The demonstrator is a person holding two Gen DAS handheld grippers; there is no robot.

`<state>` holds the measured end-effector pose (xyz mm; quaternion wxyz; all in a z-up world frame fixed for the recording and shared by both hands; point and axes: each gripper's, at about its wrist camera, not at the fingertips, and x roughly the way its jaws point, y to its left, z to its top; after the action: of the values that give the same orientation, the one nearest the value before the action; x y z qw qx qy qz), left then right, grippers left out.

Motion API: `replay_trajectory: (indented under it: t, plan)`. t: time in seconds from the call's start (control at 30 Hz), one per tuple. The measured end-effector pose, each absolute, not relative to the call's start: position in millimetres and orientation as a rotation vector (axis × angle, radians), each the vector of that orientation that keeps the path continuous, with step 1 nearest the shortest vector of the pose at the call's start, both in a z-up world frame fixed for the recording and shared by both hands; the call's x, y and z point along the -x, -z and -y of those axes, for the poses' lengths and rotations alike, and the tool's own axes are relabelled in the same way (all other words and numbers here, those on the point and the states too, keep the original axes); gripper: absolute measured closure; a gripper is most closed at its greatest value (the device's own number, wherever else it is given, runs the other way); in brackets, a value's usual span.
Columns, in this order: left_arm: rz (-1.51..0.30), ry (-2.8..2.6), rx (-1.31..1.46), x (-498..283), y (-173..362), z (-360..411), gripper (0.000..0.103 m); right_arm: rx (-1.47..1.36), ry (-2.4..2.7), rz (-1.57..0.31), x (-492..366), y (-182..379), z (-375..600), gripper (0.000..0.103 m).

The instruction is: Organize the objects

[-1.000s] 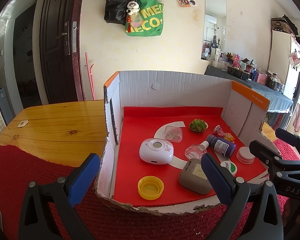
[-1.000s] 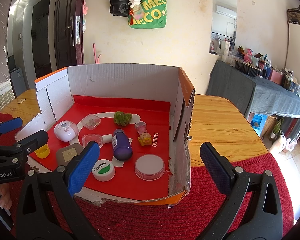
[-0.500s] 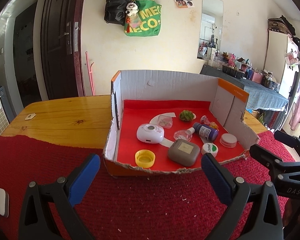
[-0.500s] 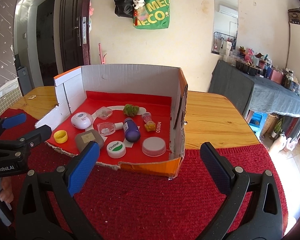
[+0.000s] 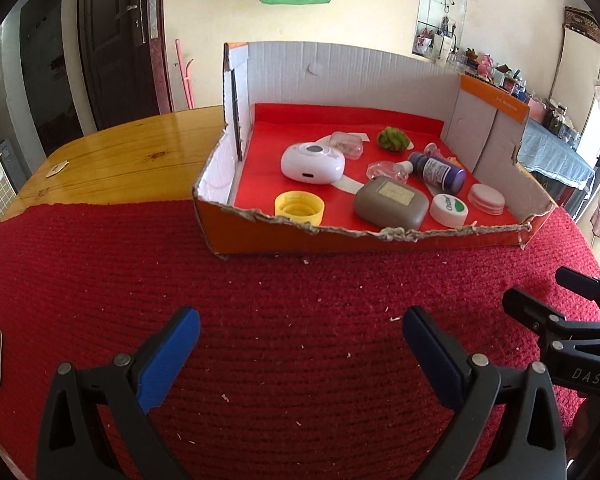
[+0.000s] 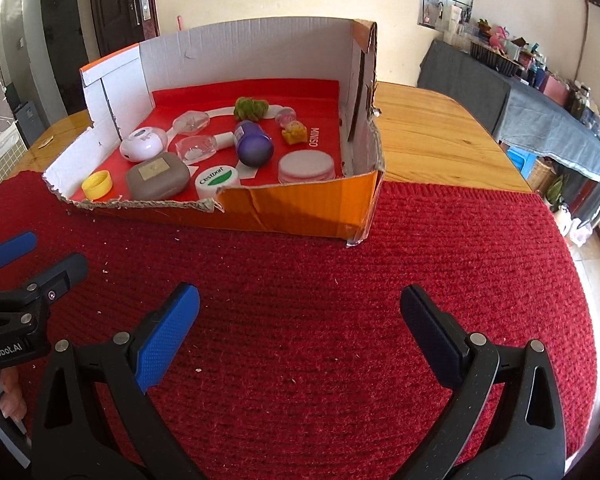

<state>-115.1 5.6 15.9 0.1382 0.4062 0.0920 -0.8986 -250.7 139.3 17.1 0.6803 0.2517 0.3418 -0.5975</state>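
The cardboard box [image 5: 380, 236] sits on the red knitted mat [image 5: 280, 320] that covers the near part of the wooden worktop [image 5: 120, 152], its torn low front wall facing both tools. The left tool [image 5: 300, 350] hangs over the mat in front of the box, spread wide and holding nothing; the right tool [image 6: 299, 320] hangs beside it, equally wide and empty.

Inside the box, on the red liner, the yellow cap [image 5: 299, 209] lies at the front left corner. Just right of it rests the grey case [image 5: 391, 205], then the white Cestbon jar [image 5: 449, 210] and the pink round tin [image 5: 487, 198] near the right wall. Behind the case are the white round device [image 5: 313, 162], a clear small bottle [image 5: 388, 170] and the purple bottle [image 5: 438, 170] lying on its side. The green fuzzy ball [image 5: 393, 139] is nearest the back wall.
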Motion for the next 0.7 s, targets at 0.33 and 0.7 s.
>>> replay_trajectory:
  t: [0.33, 0.7]
  plan:
    - [-0.241, 2.538, -1.233, 119, -7, -10, 0.0, -0.602, 1.358, -0.805, 253, -8, -134, 0.0]
    - [-0.243, 2.536, -1.227, 118, -7, -12, 0.0, -0.6, 1.361, -0.803, 252, -8, -136, 0.0]
